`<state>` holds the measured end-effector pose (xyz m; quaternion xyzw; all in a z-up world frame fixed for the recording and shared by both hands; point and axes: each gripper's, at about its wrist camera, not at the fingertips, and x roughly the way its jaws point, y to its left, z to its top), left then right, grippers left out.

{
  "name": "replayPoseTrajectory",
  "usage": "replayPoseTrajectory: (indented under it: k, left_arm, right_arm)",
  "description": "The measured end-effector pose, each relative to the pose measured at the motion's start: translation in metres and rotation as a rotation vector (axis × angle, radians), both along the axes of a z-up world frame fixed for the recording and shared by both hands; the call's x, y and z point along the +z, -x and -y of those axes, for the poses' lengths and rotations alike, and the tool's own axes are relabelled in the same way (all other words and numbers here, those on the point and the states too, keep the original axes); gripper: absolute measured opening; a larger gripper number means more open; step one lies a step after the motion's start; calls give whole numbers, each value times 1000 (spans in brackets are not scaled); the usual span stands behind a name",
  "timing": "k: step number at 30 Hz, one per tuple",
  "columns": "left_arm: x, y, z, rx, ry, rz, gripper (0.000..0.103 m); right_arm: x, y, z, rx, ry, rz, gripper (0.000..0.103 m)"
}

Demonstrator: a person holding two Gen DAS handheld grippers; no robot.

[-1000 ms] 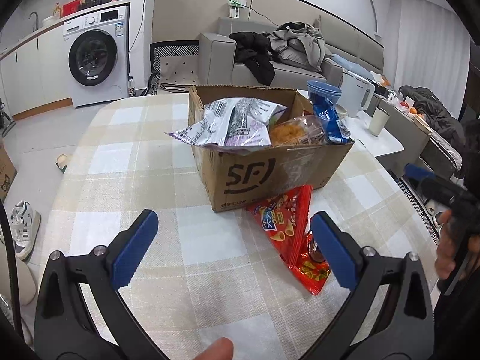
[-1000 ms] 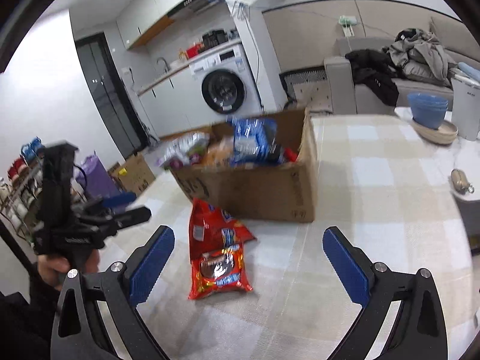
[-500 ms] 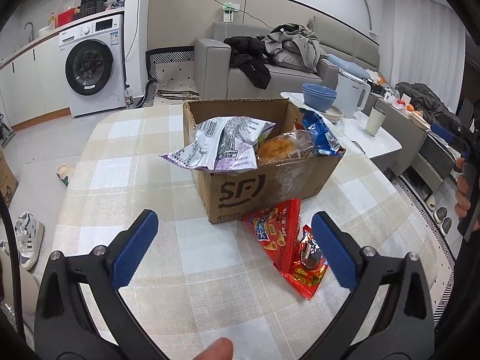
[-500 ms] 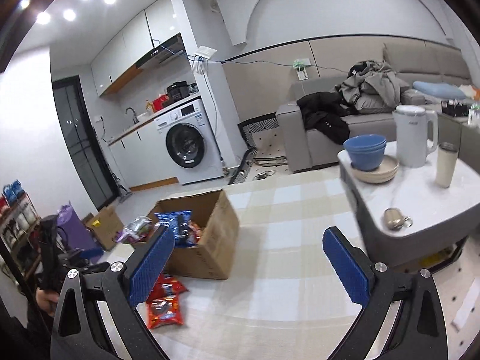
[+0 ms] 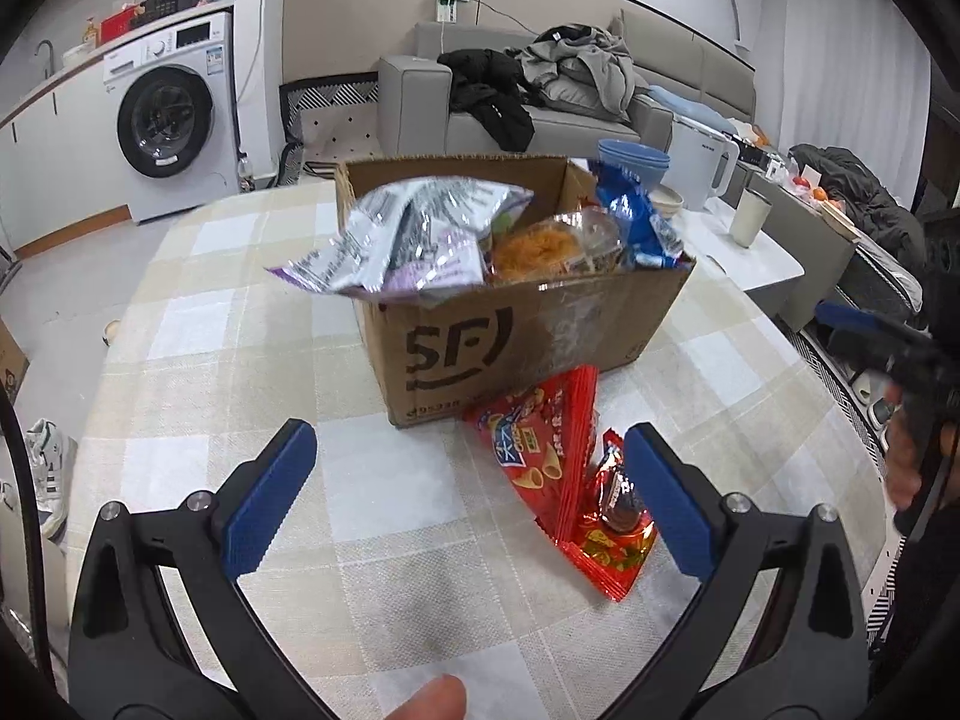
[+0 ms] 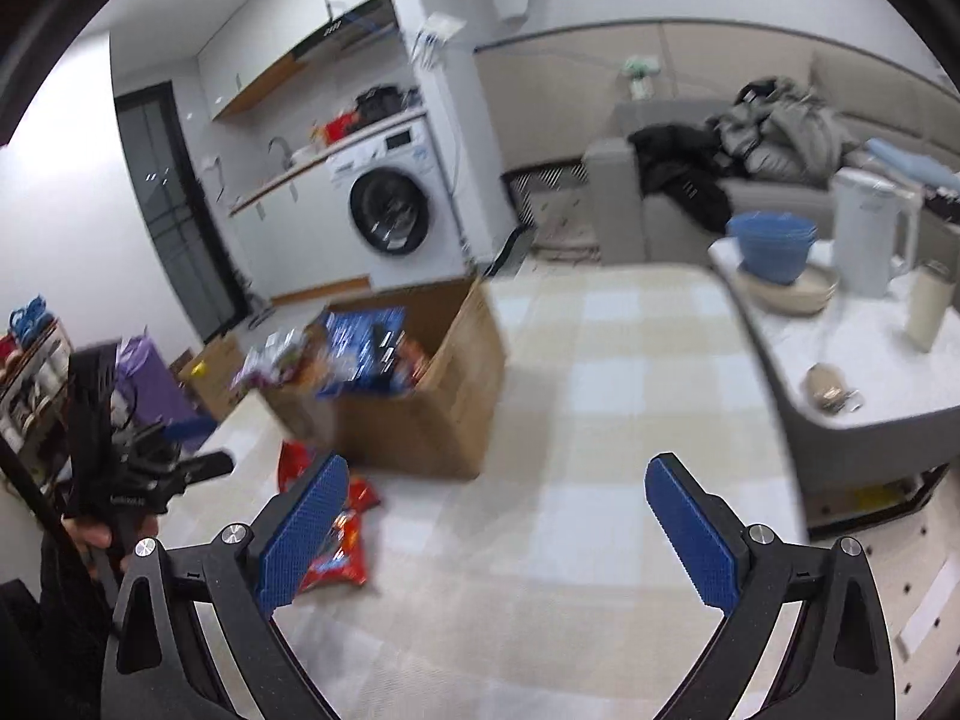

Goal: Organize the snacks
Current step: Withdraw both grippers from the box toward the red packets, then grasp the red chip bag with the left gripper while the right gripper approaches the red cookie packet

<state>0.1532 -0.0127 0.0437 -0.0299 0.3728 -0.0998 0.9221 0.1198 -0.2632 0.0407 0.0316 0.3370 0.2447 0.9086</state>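
Observation:
A cardboard box [image 5: 522,336] marked SF stands on the checked table [image 5: 198,360], full of snack bags: a silver and purple bag [image 5: 408,234], an orange snack pack [image 5: 540,249] and a blue bag [image 5: 630,216]. Two red snack bags [image 5: 546,456] lie on the table in front of the box. My left gripper [image 5: 468,450] is open and empty, just short of the red bags. My right gripper [image 6: 498,480] is open and empty above the table, right of the box [image 6: 420,408] and the red bags [image 6: 342,540]. The right gripper also shows at the left wrist view's right edge [image 5: 888,348].
A white side table [image 6: 852,360] with blue bowls [image 6: 771,240], a kettle [image 6: 870,234] and a cup stands right of the checked table. A sofa with clothes [image 5: 540,96] and a washing machine [image 5: 174,120] are behind. The left gripper's handle [image 6: 132,480] is at the right wrist view's left.
The left gripper has moved closer to the box and the red bags. The right gripper's view has swung back left and down toward the box and table.

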Motion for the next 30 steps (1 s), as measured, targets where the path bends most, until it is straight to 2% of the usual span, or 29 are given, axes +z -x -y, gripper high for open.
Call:
replayPoseTrajectory:
  k: [3, 6, 11, 15, 20, 21, 25, 30]
  left_arm:
    - [-15, -11, 2, 1, 1, -32, 102]
    - [-30, -23, 7, -28, 15, -61, 102]
    - [-50, -41, 25, -49, -11, -100, 101]
    - [-63, -55, 38, -68, -4, -134, 80]
    - [-74, -66, 51, -104, 5, -152, 65]
    - [-76, -67, 54, -110, 2, -152, 58]
    - [-80, -66, 61, -123, -9, -137, 49]
    - [-71, -51, 55, -111, 6, -87, 48]
  right_arm:
    - [-27, -4, -34, 45, 44, -54, 101]
    - [-42, -2, -54, 81, 69, -69, 101]
    - [-48, -5, -56, 76, 56, -85, 101]
    - [-51, -6, -55, 68, 53, -89, 101]
    - [-53, -5, -54, 72, 45, -93, 101]
    - [-53, -5, -54, 73, 44, -95, 101]
    - [-56, -5, -56, 74, 49, -104, 101]
    - [-56, -2, -64, 97, 54, -115, 101]
